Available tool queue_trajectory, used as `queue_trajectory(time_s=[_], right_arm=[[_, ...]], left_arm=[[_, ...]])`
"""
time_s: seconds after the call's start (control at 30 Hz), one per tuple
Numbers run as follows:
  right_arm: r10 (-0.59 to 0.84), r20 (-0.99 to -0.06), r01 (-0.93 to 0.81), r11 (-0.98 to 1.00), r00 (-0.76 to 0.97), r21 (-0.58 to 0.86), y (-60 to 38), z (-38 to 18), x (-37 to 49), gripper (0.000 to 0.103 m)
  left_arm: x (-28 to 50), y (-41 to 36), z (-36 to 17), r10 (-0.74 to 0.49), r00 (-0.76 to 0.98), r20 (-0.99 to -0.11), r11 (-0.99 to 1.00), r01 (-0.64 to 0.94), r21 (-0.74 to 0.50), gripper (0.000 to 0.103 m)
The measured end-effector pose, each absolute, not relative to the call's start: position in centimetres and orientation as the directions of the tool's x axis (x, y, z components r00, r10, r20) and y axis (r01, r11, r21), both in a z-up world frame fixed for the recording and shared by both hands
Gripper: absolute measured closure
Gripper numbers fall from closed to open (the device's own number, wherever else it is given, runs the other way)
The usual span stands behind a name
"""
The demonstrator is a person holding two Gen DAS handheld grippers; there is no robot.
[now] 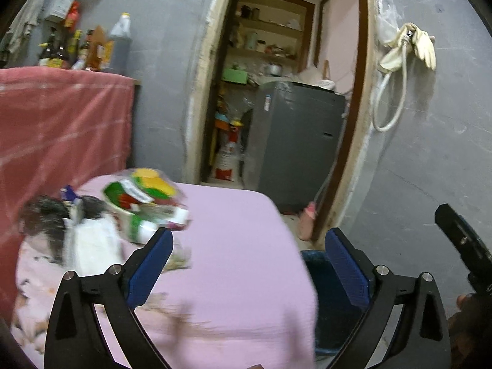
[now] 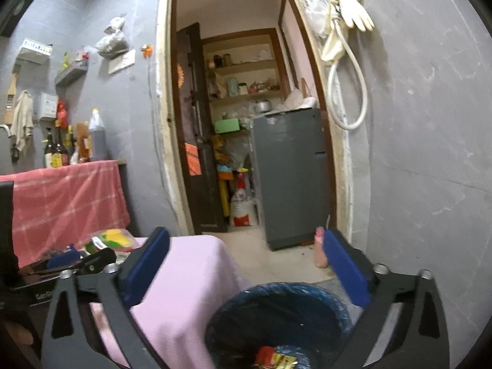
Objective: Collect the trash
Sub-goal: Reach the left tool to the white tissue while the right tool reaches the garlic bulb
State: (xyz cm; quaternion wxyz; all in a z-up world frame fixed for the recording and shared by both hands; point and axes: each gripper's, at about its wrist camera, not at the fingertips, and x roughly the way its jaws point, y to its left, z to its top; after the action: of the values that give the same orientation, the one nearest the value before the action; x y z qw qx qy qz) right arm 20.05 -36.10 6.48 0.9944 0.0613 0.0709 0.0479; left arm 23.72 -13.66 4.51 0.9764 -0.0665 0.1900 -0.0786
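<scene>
Both the left tool (image 1: 249, 241) and right tool (image 2: 246, 243) gape wide, empty. Blurred wrappers (image 1: 144, 200) heap on the pink-clothed table (image 1: 240, 246), long axis perhaps toward the doorway; the bin (image 2: 276, 316) stands beside it.

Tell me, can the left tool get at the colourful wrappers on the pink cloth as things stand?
Probably yes. The left tool is open and empty, and the wrappers lie just ahead of its left finger on the pink cloth, with nothing between them.
</scene>
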Motion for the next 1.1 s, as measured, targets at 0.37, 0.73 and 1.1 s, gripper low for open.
queue_trajectory(time_s=[0.37, 0.73, 1.1], right_arm=[[0.225, -0.148, -0.207, 0.97, 0.963, 0.131, -30.3, 6.6, 19.9, 0.0], [0.327, -0.244, -0.304, 0.944, 0.913, 0.127, -24.3, 5.3, 22.9, 0.0], [0.428, -0.384, -0.41, 0.902, 0.818, 0.132, -19.7, 3.1, 27.2, 0.0]], left_arm=[[19.7, -5.7, 3.8, -0.029, 0.938, -0.346, 0.995, -0.006, -0.101, 0.006], [19.8, 0.8, 2.0, 0.077, 0.897, -0.436, 0.986, -0.132, -0.098, 0.006], [22.3, 3.1, 0.1, 0.008, 0.832, -0.555, 0.983, -0.107, -0.147, 0.007]])
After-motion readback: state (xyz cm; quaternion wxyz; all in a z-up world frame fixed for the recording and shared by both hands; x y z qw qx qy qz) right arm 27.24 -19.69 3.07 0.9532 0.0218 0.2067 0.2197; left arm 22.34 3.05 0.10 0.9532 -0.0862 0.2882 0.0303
